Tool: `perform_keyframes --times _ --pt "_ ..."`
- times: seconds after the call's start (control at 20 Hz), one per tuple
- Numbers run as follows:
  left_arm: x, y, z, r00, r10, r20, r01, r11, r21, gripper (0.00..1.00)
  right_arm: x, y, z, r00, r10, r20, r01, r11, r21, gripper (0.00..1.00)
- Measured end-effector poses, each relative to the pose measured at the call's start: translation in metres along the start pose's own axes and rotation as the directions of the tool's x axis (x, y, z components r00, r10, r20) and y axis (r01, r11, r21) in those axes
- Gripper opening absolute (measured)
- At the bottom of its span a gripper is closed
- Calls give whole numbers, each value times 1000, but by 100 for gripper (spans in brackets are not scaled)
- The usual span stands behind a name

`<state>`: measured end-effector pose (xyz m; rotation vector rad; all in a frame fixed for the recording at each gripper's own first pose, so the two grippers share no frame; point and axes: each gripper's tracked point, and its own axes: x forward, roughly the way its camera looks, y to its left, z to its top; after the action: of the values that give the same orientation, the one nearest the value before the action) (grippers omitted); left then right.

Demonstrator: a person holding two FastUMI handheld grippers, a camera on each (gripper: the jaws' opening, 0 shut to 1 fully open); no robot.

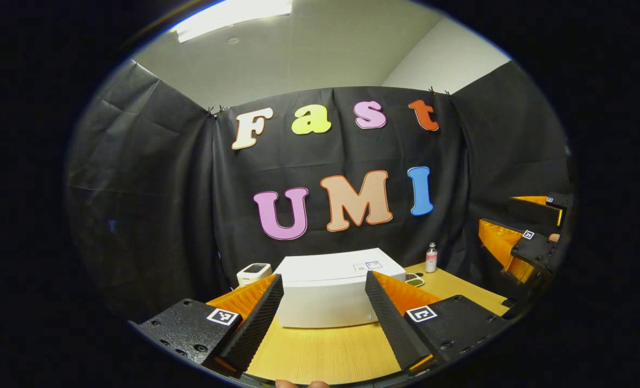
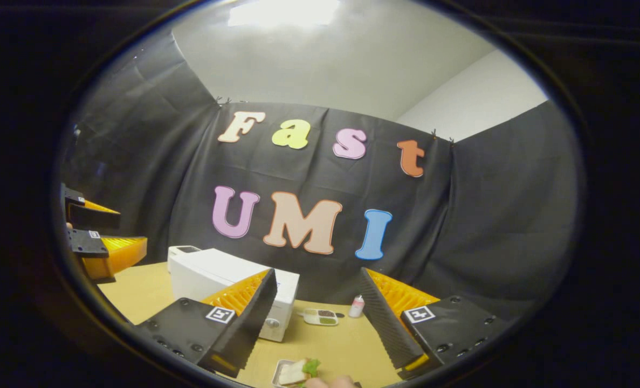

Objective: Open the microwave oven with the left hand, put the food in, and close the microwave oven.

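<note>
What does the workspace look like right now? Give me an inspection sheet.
Surface: wooden table, mostly bare in front.
Job's things: white microwave oven, door shut; sandwich on a tray near the table's front edge.
Clutter: small bottle; divided dish; small white device beside the oven.
Grippers: left gripper open, facing the oven, apart from it; right gripper open, above the table.
Cables: nothing seen.
Surroundings: black cloth wall; ceiling light.

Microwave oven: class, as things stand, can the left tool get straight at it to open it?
Probably yes. In the left gripper view the open left tool faces the white microwave oven squarely, with bare wooden table between them and nothing in the way.
</note>
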<state>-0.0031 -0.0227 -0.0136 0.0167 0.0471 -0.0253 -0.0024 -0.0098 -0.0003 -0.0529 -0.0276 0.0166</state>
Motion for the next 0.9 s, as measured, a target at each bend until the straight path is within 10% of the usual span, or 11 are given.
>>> perform_keyframes --times 0.9 --pt "86 -83 -96 978 -148 -146 148 989 -11 98 -1 -32 -1 999 28 -27 -26 998 63 97"
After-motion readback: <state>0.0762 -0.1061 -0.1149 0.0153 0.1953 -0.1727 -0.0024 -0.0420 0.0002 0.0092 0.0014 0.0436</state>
